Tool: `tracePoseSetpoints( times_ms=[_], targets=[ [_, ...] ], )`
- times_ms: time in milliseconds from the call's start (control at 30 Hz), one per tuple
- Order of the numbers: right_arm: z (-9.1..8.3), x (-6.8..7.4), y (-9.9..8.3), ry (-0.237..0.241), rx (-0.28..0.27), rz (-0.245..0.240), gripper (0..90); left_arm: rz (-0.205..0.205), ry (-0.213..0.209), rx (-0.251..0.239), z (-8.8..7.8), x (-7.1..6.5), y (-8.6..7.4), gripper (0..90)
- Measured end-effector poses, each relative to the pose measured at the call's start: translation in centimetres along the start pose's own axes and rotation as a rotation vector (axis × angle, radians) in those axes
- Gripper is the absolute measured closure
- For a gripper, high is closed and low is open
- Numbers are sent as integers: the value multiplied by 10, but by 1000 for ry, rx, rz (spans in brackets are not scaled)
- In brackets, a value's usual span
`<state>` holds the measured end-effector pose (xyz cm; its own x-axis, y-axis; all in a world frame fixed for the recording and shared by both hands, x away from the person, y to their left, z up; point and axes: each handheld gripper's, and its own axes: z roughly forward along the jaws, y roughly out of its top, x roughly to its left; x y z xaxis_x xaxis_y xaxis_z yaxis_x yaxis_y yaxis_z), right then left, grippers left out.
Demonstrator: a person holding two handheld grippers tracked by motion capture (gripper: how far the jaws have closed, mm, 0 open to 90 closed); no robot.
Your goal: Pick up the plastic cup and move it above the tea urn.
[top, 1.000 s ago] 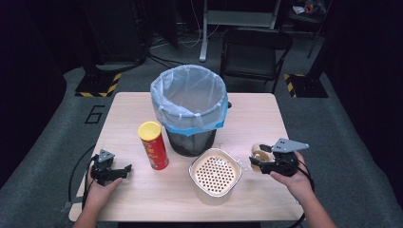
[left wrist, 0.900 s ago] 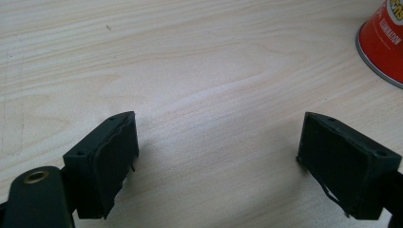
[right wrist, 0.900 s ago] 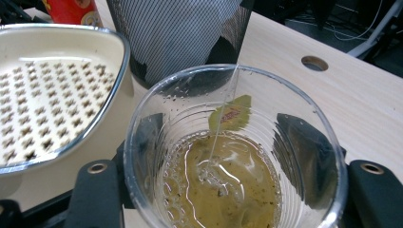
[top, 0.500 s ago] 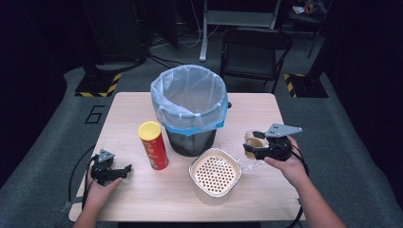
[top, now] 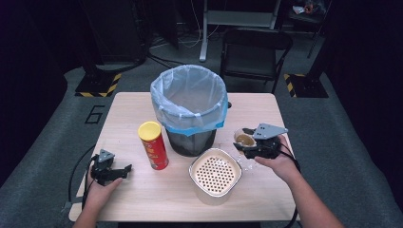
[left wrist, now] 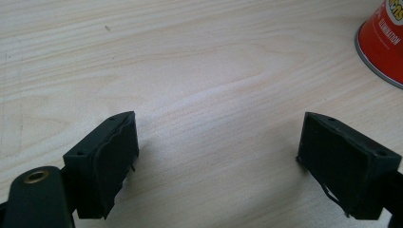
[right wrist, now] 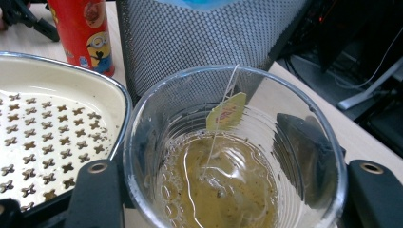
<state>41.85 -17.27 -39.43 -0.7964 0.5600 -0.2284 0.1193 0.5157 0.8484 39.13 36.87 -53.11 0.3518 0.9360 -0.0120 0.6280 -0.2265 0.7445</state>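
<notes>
Right gripper view shows my right hand-held gripper point(right wrist: 223, 190) clamped about halfway on a clear cup point(right wrist: 233, 152) of tea with a teabag point(right wrist: 214, 190), held above the tabletop point(top: 266, 118) beside the perforated dish point(right wrist: 47, 128) and mesh bin point(right wrist: 199, 38). My left hand-held gripper point(left wrist: 216, 156) rests wide open, holding nothing, near the red can point(left wrist: 385, 42).

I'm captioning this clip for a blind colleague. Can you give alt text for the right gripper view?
A clear plastic cup with a tea bag in brownish liquid sits clamped between the right gripper's black jaws. Behind it stand a perforated cream tray, a red chip can and a mesh bin.
</notes>
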Motion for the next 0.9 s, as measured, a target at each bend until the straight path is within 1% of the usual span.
tracePoseSetpoints(
  times_ms=[167,333,433,567,700,800,900],
  targets=[
    [4,7,2,-30,-3,-94,351,0,0,0,0,0,0,128],
    [6,15,6,-63,-3,-172,354,-1,0,0,0,0,0,128],
    [7,18,8,-75,11,-217,360,0,0,0,0,0,0,128],
    [11,22,9,-84,21,-254,361,0,0,0,0,0,0,128],
    [14,23,9,-87,16,-259,362,-1,0,0,0,0,0,128],
    [15,25,10,-90,8,-274,363,0,0,0,0,0,0,128],
    [15,27,11,-103,1,-296,364,-1,0,1,0,0,0,128]
  ],
)
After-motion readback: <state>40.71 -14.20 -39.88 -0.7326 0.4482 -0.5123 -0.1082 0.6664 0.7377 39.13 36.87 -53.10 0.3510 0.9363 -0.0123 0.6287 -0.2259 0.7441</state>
